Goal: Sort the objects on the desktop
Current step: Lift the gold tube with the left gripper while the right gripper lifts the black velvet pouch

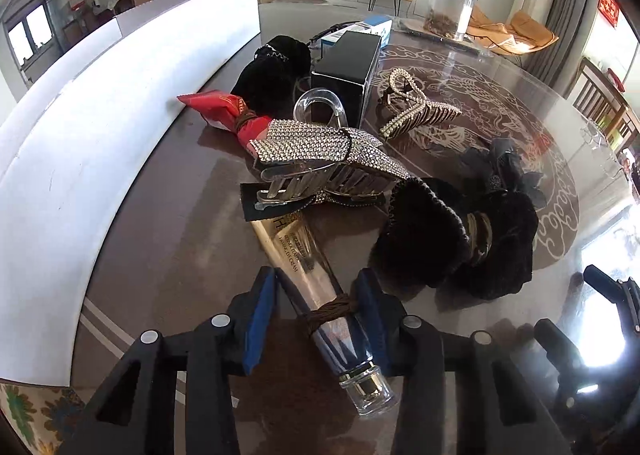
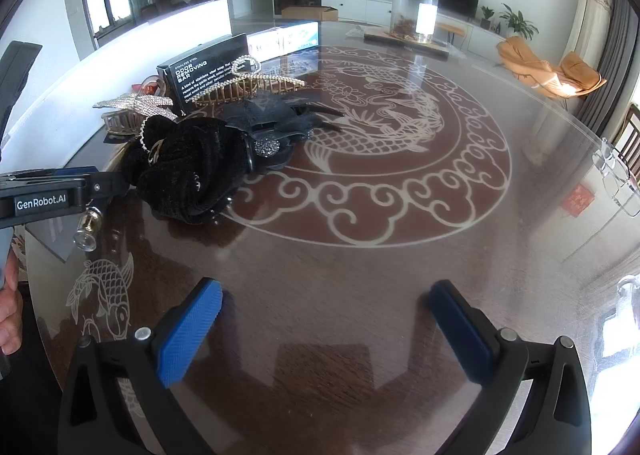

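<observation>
Glass-topped desk (image 2: 360, 255) with a pale fish-and-cloud pattern, living room behind. Near its edge, a slim bottle (image 1: 316, 291) lying flat, long axis running from clear cap nearest the camera up toward the rhinestone hair clip (image 1: 320, 159), far end tucked under it. Left hand-held gripper (image 1: 316, 295) straddling the bottle at its brown cord wrap, blue pads closed in at its sides. From the right wrist view only the cap visible below that tool; right hand-held gripper (image 2: 324, 319) spread wide over bare glass.

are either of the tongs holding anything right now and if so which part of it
The left tongs clamp the slim glass bottle on its lower body, near the brown cord wrap above the cap. The right tongs are open, holding nothing.
</observation>
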Demonstrator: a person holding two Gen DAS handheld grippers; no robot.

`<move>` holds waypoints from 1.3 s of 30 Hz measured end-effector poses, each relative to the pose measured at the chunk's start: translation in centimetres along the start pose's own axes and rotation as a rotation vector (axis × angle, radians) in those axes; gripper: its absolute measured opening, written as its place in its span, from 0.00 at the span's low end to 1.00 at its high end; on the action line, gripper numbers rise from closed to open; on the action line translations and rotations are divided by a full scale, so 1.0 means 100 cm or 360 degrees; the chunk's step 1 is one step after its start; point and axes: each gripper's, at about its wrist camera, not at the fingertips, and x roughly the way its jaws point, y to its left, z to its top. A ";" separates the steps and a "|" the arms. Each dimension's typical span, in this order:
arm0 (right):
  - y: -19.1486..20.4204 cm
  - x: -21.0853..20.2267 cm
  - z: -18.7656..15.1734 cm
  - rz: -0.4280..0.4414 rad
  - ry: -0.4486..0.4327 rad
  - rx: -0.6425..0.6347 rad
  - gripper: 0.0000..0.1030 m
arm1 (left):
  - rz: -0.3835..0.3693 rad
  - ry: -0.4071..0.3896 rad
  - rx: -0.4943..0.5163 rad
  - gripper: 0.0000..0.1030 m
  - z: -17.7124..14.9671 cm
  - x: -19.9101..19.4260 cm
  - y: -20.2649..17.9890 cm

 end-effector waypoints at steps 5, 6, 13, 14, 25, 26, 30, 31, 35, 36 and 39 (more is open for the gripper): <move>0.000 0.000 0.000 0.0000 0.0000 0.0000 1.00 | -0.0089 0.0081 0.0176 0.36 0.000 -0.004 0.005; 0.000 0.000 0.000 0.0000 0.0000 0.0000 1.00 | -0.0094 0.0088 0.0225 0.36 -0.003 -0.006 0.005; 0.025 -0.014 0.037 0.0299 -0.0049 -0.0208 0.94 | -0.0212 0.0104 0.0162 0.31 -0.015 -0.017 0.026; 0.038 -0.021 0.051 0.0281 -0.0118 -0.0309 0.94 | -0.0228 0.0101 0.0139 0.30 -0.015 -0.017 0.029; 0.120 0.020 0.064 0.0249 0.0220 -0.0899 0.37 | -0.0289 0.0079 0.0121 0.28 -0.030 -0.031 0.041; 0.116 0.013 0.057 0.0238 0.0229 -0.0856 0.36 | -0.0297 0.0056 0.0114 0.28 -0.033 -0.036 0.044; 0.081 -0.020 0.032 0.0313 0.0210 -0.0569 0.36 | -0.0326 -0.0006 0.0067 0.28 -0.042 -0.046 0.054; 0.073 -0.026 0.028 0.0340 0.0203 -0.0491 0.36 | -0.0334 -0.0017 0.0050 0.28 -0.043 -0.048 0.056; 0.041 -0.041 0.030 0.0465 0.0212 -0.0200 0.35 | -0.0332 -0.0080 0.0019 0.28 -0.045 -0.062 0.062; 0.038 -0.045 0.033 0.0486 0.0207 -0.0161 0.35 | -0.0333 -0.0100 0.0011 0.28 -0.044 -0.066 0.063; 0.043 -0.053 0.052 0.0487 0.0163 -0.0168 0.35 | -0.0340 -0.0157 -0.0013 0.28 -0.039 -0.080 0.068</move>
